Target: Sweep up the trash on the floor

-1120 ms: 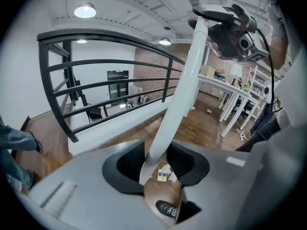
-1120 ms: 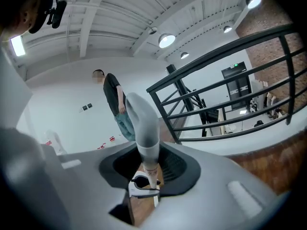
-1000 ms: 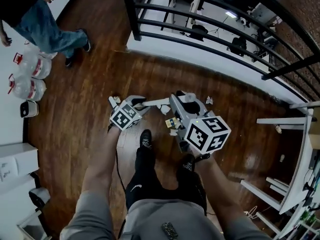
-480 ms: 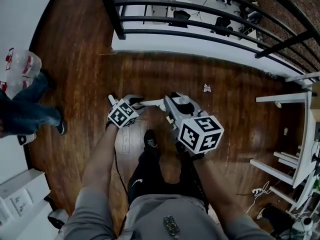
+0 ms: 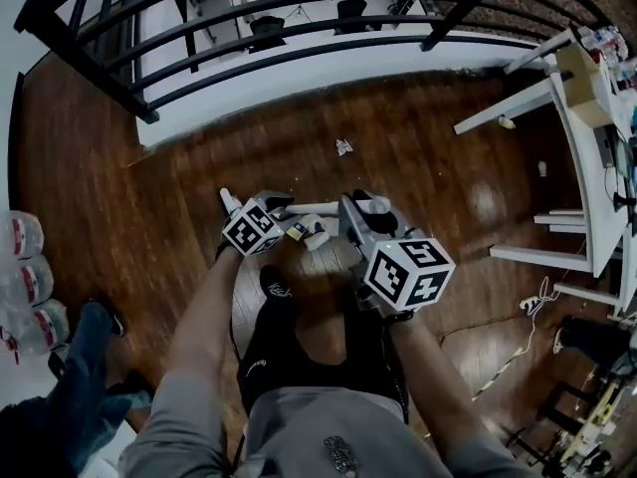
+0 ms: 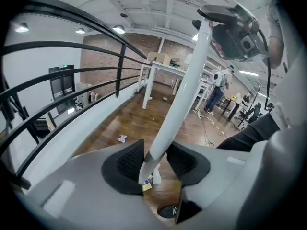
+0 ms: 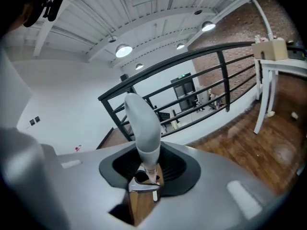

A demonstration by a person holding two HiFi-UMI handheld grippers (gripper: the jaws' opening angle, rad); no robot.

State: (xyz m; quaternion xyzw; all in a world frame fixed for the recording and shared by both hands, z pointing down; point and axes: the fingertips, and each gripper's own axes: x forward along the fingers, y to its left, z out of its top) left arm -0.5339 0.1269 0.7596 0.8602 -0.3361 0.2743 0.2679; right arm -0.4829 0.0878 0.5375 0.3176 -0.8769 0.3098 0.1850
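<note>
**Grippers clamped on two handles, trash on the floor ahead**

Left gripper view: I have the left gripper (image 6: pixel 154 161) closed on a white pole (image 6: pixel 184 90). Its two dark pads sit against the pole's sides, and the pole runs up and away between them. Below the jaws, at the pole's lower end, small scraps (image 6: pixel 149 178) of white and yellow trash lie on the wooden floor (image 5: pixel 428 157).

Right gripper view: the right gripper (image 7: pixel 148 169) is clamped on a grey handle (image 7: pixel 143 123). The handle's rounded top stands well above the jaws, and a metal clip (image 7: pixel 143 186) shows at its lower end. I cannot tell which tool either handle belongs to.

Head view: both grippers stand side by side just ahead of my shoe (image 5: pixel 277 285). The white pole bridges the gap between them, and the small scraps lie just beside it. A crumpled paper (image 5: pixel 344 146) lies farther ahead, well apart from the scraps, between the grippers and the black railing (image 5: pixel 249 53).

White table legs (image 5: pixel 518 103) cross the upper right, and a cable (image 5: pixel 518 352) trails over the floor at lower right. Water bottles (image 5: pixel 28 282) line the left edge, with another person's leg (image 5: pixel 85 366) near them at lower left.
</note>
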